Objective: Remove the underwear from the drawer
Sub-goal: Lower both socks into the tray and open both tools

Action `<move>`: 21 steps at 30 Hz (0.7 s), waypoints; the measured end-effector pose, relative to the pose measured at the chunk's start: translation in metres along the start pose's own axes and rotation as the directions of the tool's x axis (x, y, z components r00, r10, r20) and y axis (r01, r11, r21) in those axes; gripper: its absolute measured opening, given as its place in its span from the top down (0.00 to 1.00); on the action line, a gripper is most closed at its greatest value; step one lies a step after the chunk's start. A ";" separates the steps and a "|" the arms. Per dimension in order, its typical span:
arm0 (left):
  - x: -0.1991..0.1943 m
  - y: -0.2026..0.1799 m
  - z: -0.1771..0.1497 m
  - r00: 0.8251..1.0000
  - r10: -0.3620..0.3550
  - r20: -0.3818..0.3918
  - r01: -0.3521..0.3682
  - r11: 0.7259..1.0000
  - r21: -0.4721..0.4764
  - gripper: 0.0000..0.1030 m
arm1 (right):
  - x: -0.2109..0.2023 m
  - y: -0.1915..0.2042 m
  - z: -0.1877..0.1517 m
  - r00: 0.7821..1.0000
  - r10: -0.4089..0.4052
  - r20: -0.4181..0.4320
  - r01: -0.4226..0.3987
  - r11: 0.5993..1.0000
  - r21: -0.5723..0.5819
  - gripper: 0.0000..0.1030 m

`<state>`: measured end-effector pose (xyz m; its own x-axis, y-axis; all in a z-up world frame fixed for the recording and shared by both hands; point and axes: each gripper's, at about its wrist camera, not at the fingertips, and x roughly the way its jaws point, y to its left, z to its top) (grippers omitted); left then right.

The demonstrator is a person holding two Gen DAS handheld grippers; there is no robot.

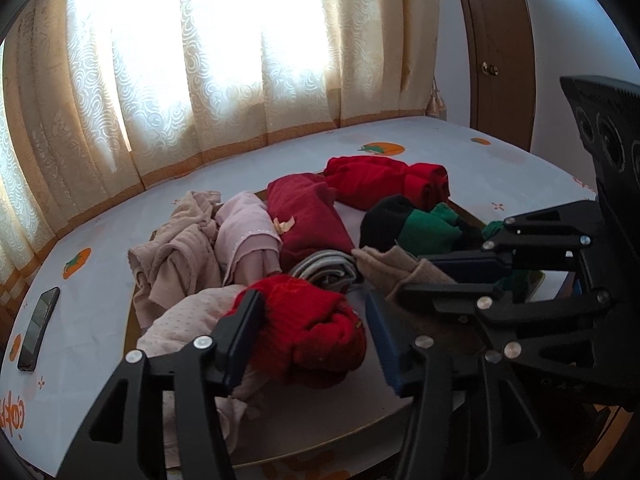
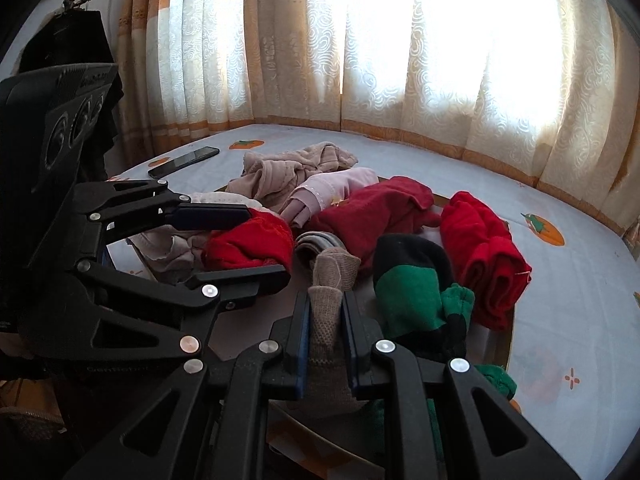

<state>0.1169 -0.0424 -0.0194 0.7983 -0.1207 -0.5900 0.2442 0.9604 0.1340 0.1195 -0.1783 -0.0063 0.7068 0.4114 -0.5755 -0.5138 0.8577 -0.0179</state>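
Cream curtains (image 1: 224, 80) are seen glowing behind a pale printed cloth (image 1: 440, 152), which could be a bed or a bench, hard to say. On it a shallow wood-edged tray, maybe the drawer (image 2: 508, 316), is piled with clothes, so the underwear is mostly not taken out yet.

The pile, big to small: a beige heap (image 1: 176, 248) at the far left, a dark red piece (image 1: 308, 216), a bright red roll (image 1: 384, 182), a black and green piece (image 1: 412, 224), a grey striped fold (image 1: 328, 268). A phone (image 1: 38, 328) is left on the cloth, well apart from all that.

What could go wrong, as a guess: the pieces are tangled and overlapping, so a neighbour could get dragged along when one is lifted, or a soft roll could slip free if only a corner is caught. The pink dotted piece (image 1: 188, 320) under the red one looks likeliest to be snagged.

Jaws now. The left gripper (image 1: 312, 338) is spread partway around a red knit roll (image 1: 312, 320); the left pad is touching it, the right pad is seen just clear, so nothing is really pinched. The right gripper (image 2: 326, 336) is nearly pressed together, with a tan knit piece (image 2: 328, 304) pinched between the pads at the near edge.
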 end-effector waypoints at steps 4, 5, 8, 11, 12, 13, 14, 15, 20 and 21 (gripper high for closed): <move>-0.001 0.002 -0.001 1.000 -0.002 0.004 0.002 1.000 -0.014 0.46 | -0.002 -0.003 -0.001 1.000 -0.019 0.000 0.019 1.000 0.015 0.67; -0.003 0.003 -0.001 1.000 -0.001 0.007 0.001 1.000 -0.019 0.43 | -0.003 -0.004 -0.001 1.000 -0.024 0.003 0.024 0.999 0.021 0.58; -0.009 0.005 -0.002 1.000 0.004 0.022 -0.003 0.999 -0.036 0.37 | -0.007 -0.007 -0.003 1.000 -0.016 0.015 0.016 0.999 0.040 0.48; -0.015 0.006 -0.003 0.999 0.010 0.034 -0.009 0.999 -0.038 0.34 | -0.012 -0.004 -0.003 0.999 -0.018 0.028 0.017 0.999 0.036 0.44; -0.017 0.006 -0.004 0.999 0.019 0.039 -0.017 0.999 -0.038 0.31 | -0.014 -0.002 -0.003 0.999 -0.020 0.031 0.019 0.999 0.032 0.43; -0.020 0.007 -0.004 0.999 0.029 0.045 -0.027 0.999 -0.042 0.29 | -0.015 -0.001 -0.003 0.999 -0.022 0.032 0.021 0.999 0.030 0.43; -0.022 0.008 -0.004 0.998 0.032 0.051 -0.030 0.998 -0.047 0.27 | -0.016 0.000 -0.003 0.999 -0.024 0.034 0.023 0.999 0.029 0.43; -0.024 0.009 -0.005 0.998 0.029 0.057 -0.026 0.998 -0.053 0.25 | -0.018 0.001 -0.003 0.999 -0.024 0.037 0.023 0.999 0.030 0.42; -0.034 0.010 -0.009 0.997 0.031 0.077 -0.026 0.998 -0.063 0.20 | -0.026 0.002 -0.006 0.998 -0.025 0.051 0.023 0.999 0.040 0.36; -0.036 0.009 -0.010 0.996 0.032 0.081 -0.027 0.998 -0.063 0.18 | -0.027 0.002 -0.007 0.998 -0.025 0.052 0.023 0.999 0.040 0.35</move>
<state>0.0848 -0.0270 -0.0053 0.8476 -0.1096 -0.5192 0.1872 0.9773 0.0993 0.0957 -0.1902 0.0036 0.7438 0.4051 -0.5317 -0.4773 0.8787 0.0019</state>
